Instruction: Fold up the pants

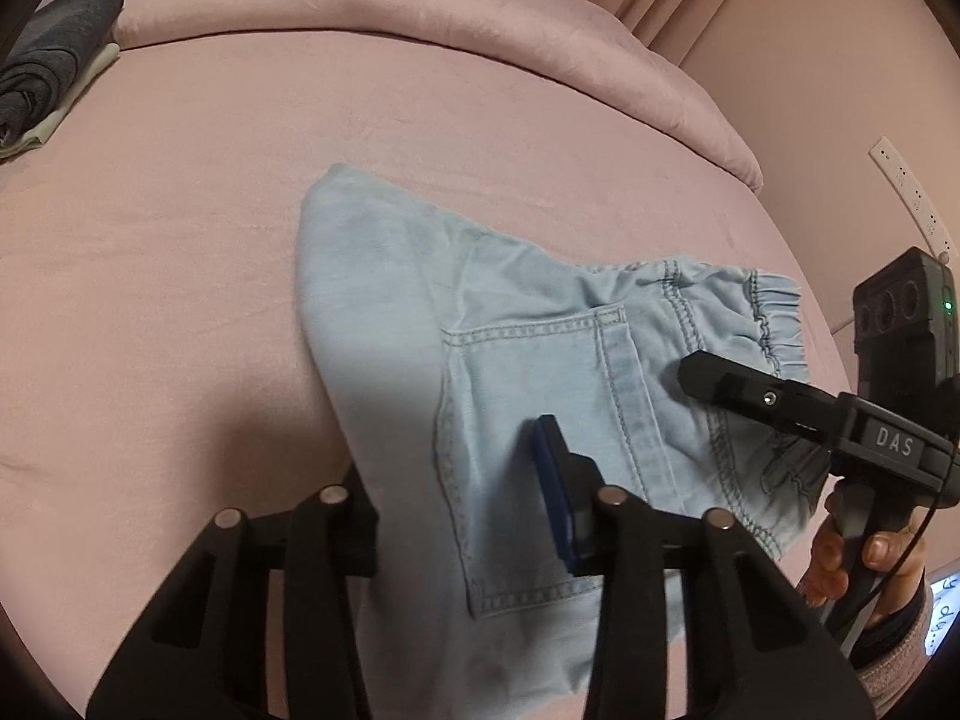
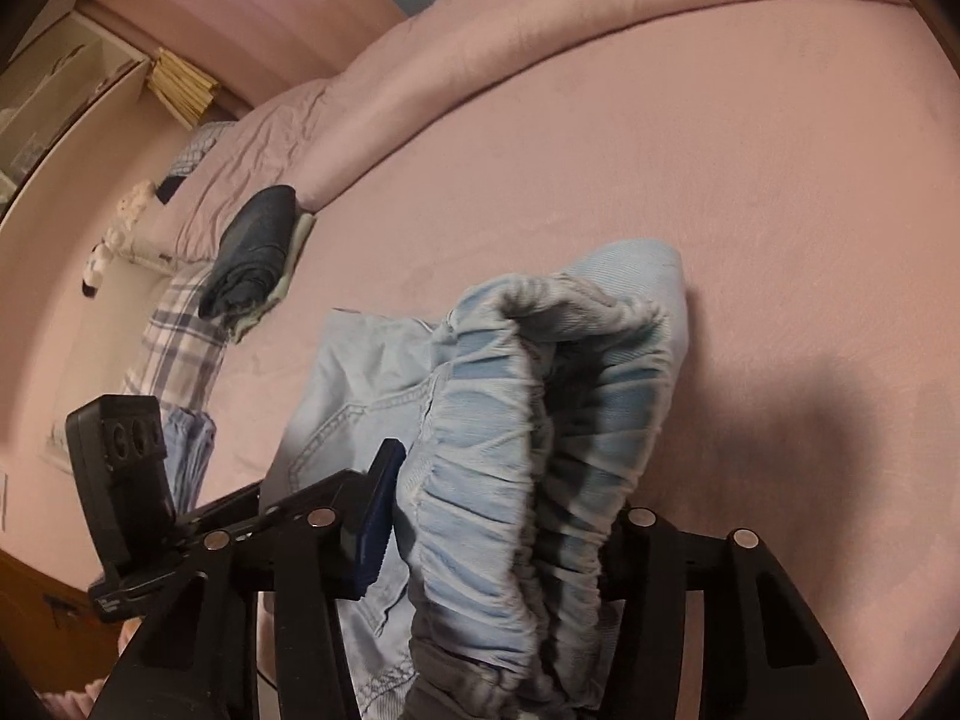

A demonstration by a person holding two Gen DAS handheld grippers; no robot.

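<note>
Light blue denim pants (image 1: 480,324) lie partly folded on the pink bed, back pocket up, elastic waistband at the right. My left gripper (image 1: 462,498) has its jaws apart around the pants' lower fold, cloth draped between the fingers. My right gripper (image 1: 720,384) comes in from the right, its fingers closed on the waistband. In the right wrist view the bunched waistband (image 2: 510,480) fills the space between the right gripper's fingers (image 2: 504,516) and is lifted toward the camera. The left gripper (image 2: 372,492) shows there at the lower left.
A folded dark garment on a pale cloth (image 1: 42,72) lies at the far left of the bed, also in the right wrist view (image 2: 252,252). A rolled pink duvet (image 1: 420,6) lines the far edge. A plaid cloth (image 2: 180,336) lies beyond.
</note>
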